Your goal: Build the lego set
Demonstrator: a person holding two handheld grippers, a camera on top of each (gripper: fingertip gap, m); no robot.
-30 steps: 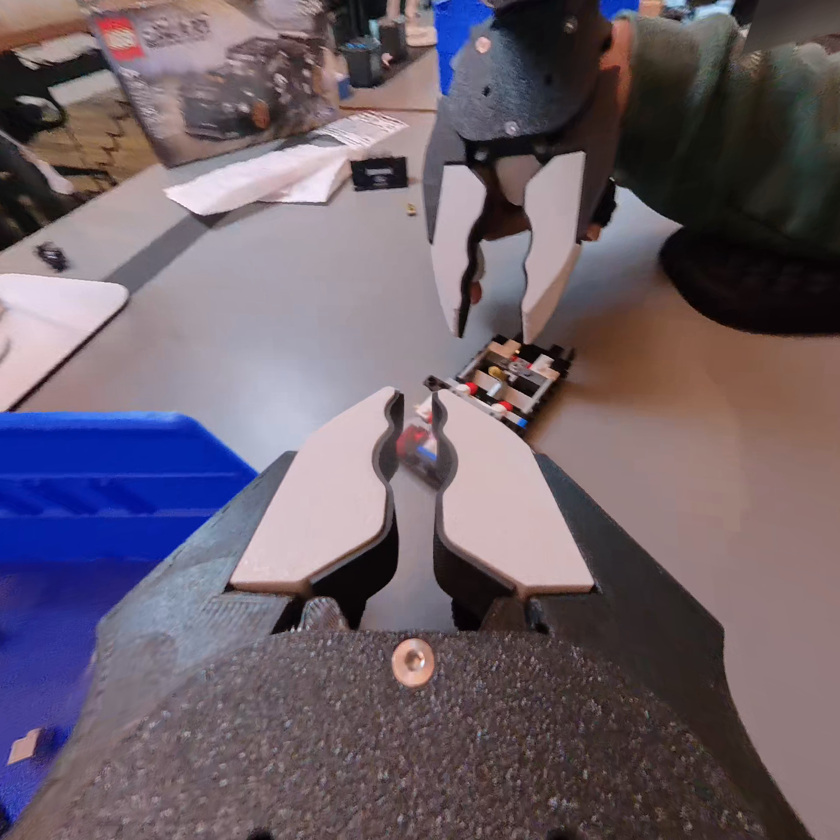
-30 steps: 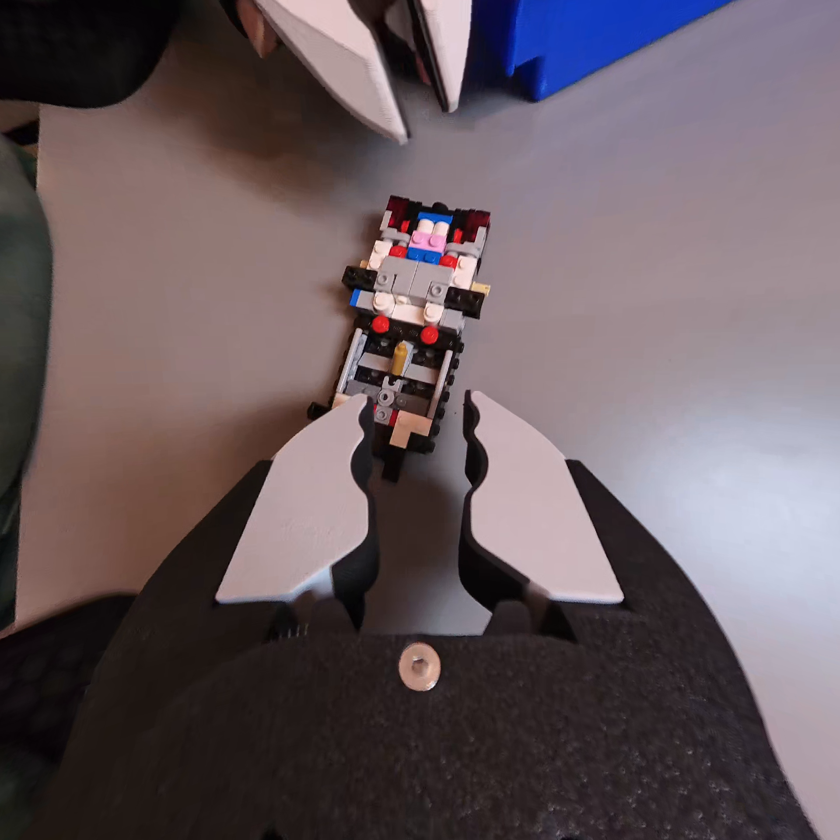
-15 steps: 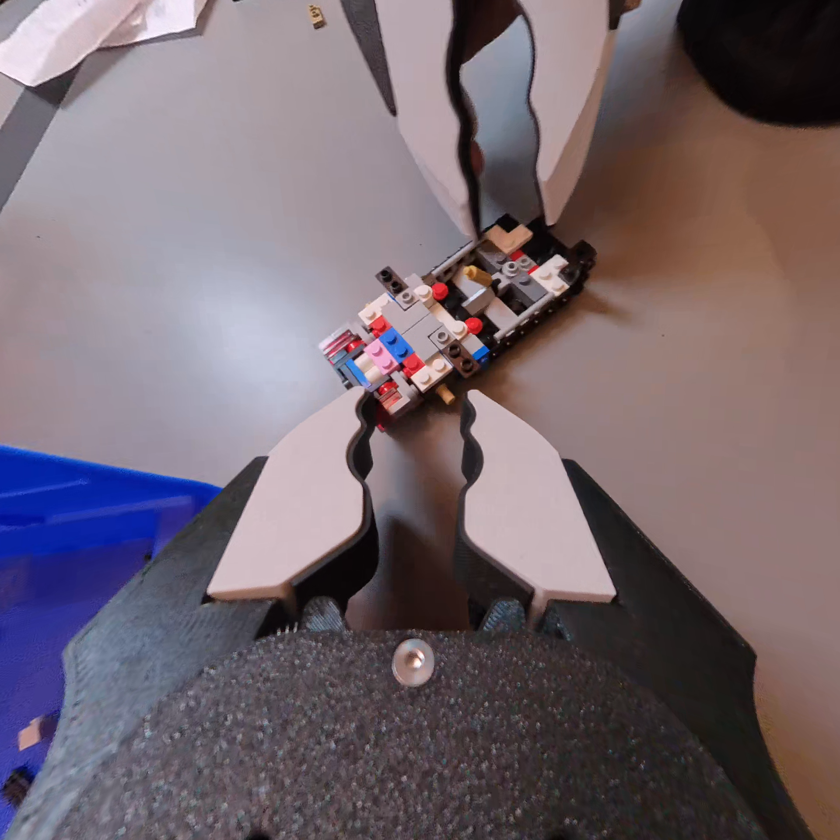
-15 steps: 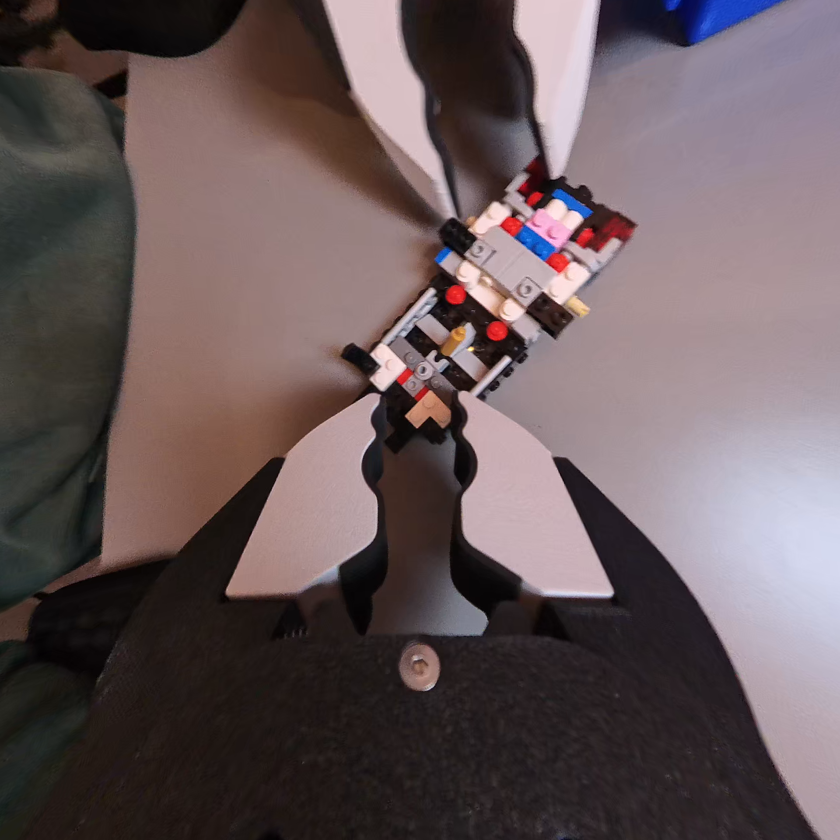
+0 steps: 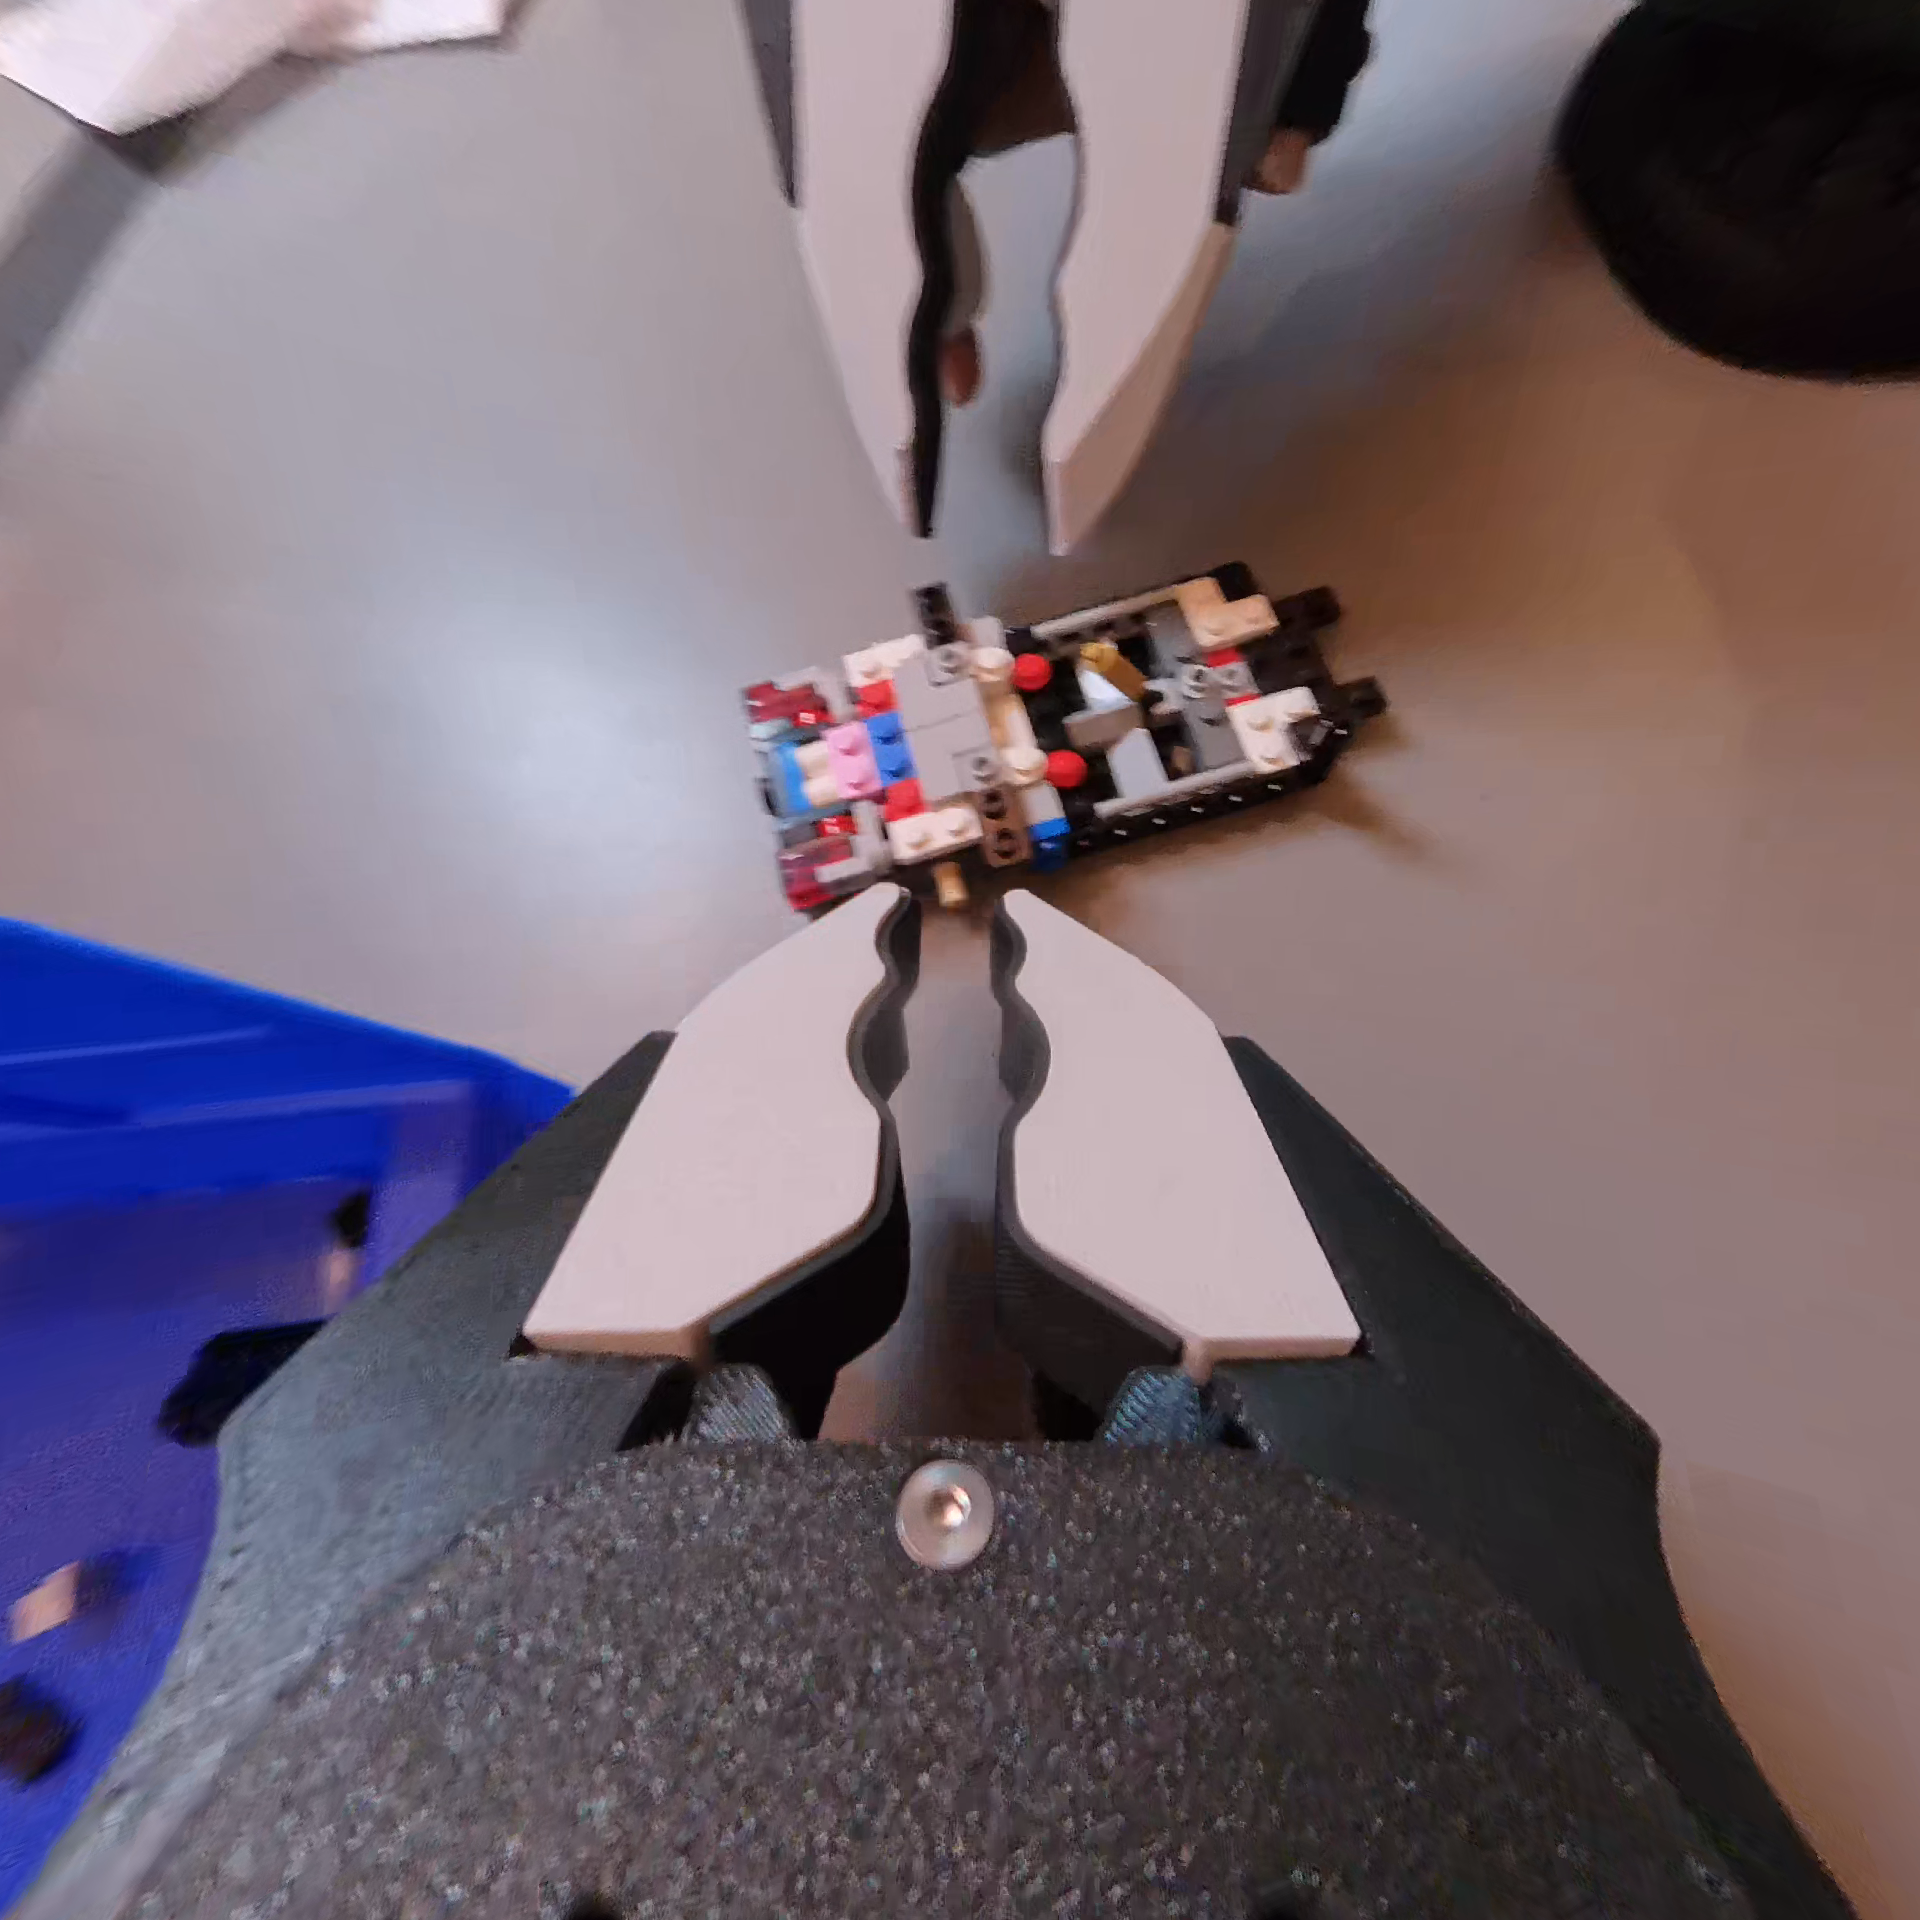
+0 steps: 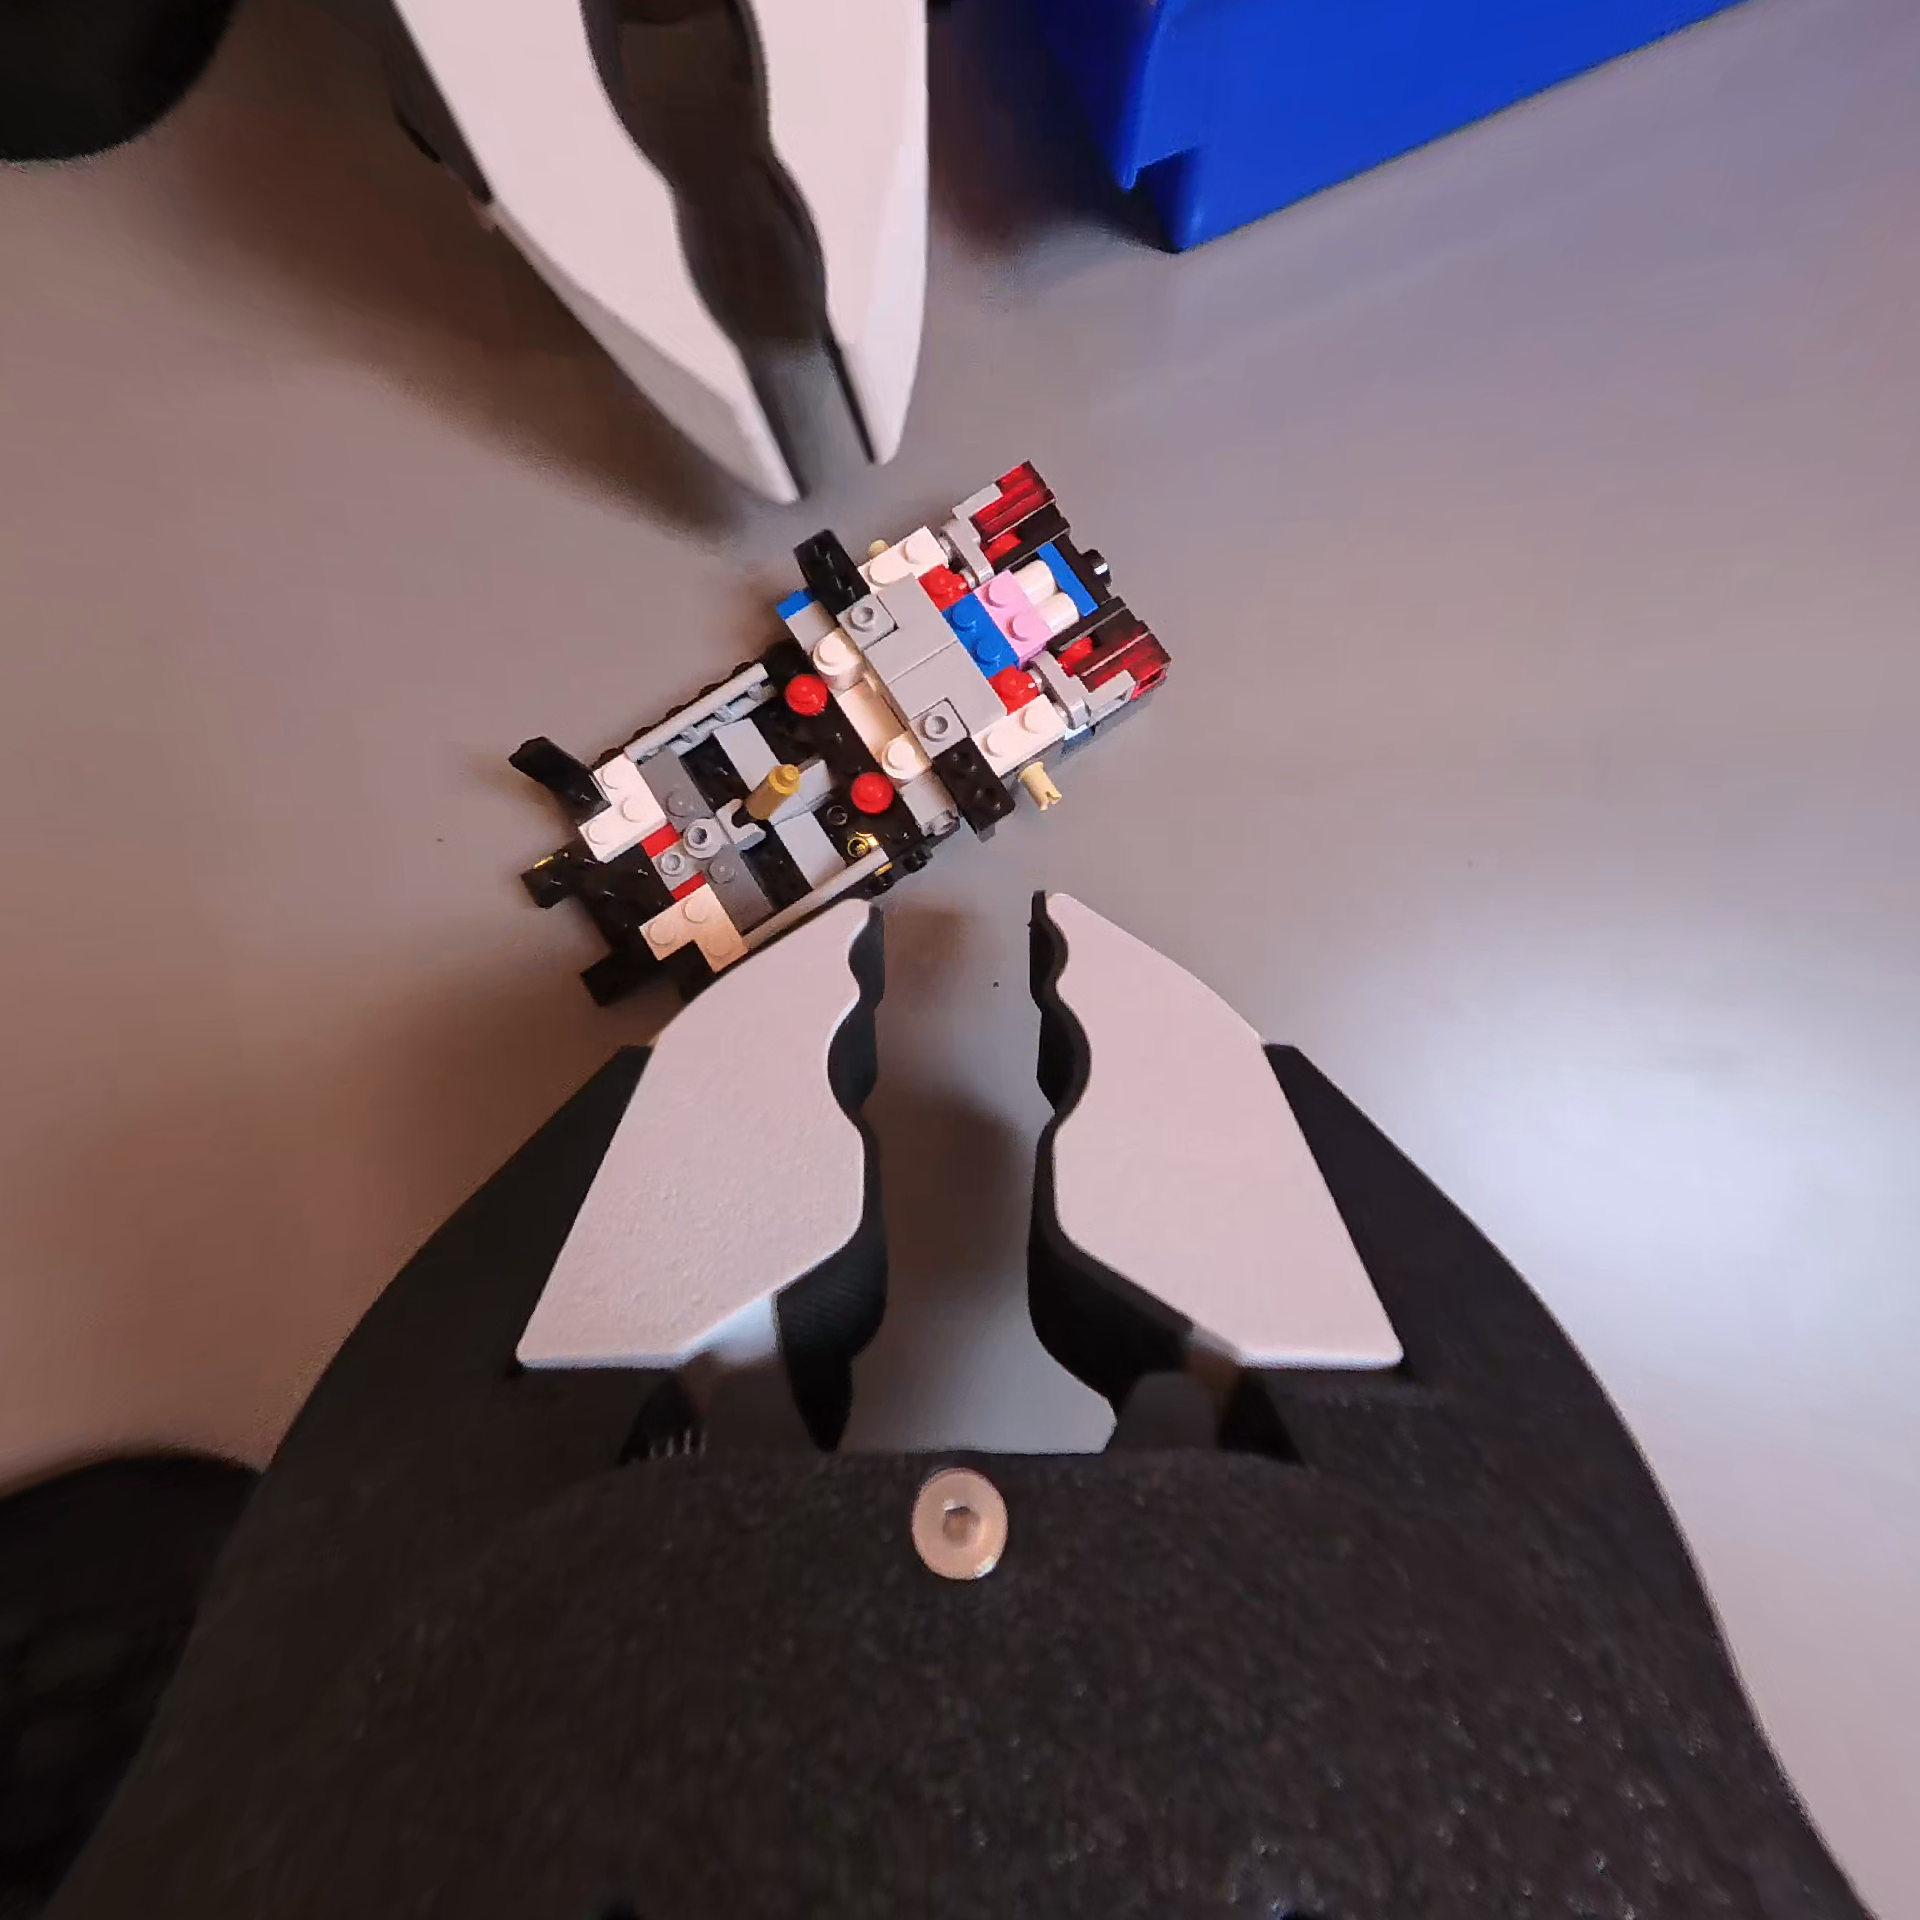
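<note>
A small brick-built car chassis point(image 5: 1039, 727) of black, grey, white, red, blue and pink pieces lies flat on the grey table point(image 5: 416, 520). My left gripper point(image 5: 951, 902) is narrowly open and empty, its tips just short of the model's near side by a tan peg. My right gripper point(image 5: 987, 535) points down at the model's far side, apart from it. In the right wrist view the model point(image 6: 852, 727) lies slantwise. My right gripper point(image 6: 956, 904) is open and empty beside its black frame end. The left gripper point(image 6: 831, 473) hangs just beyond it.
A blue bin point(image 5: 208, 1091) with a few loose small pieces stands at the left and also shows in the right wrist view point(image 6: 1351, 104). White paper point(image 5: 208, 42) lies far left. A black round object point(image 5: 1766, 187) sits at the far right.
The right gripper has let go of the model's end and opened wider. The model has turned to lie crosswise between the grippers. Both grippers have drawn back a little from it.
</note>
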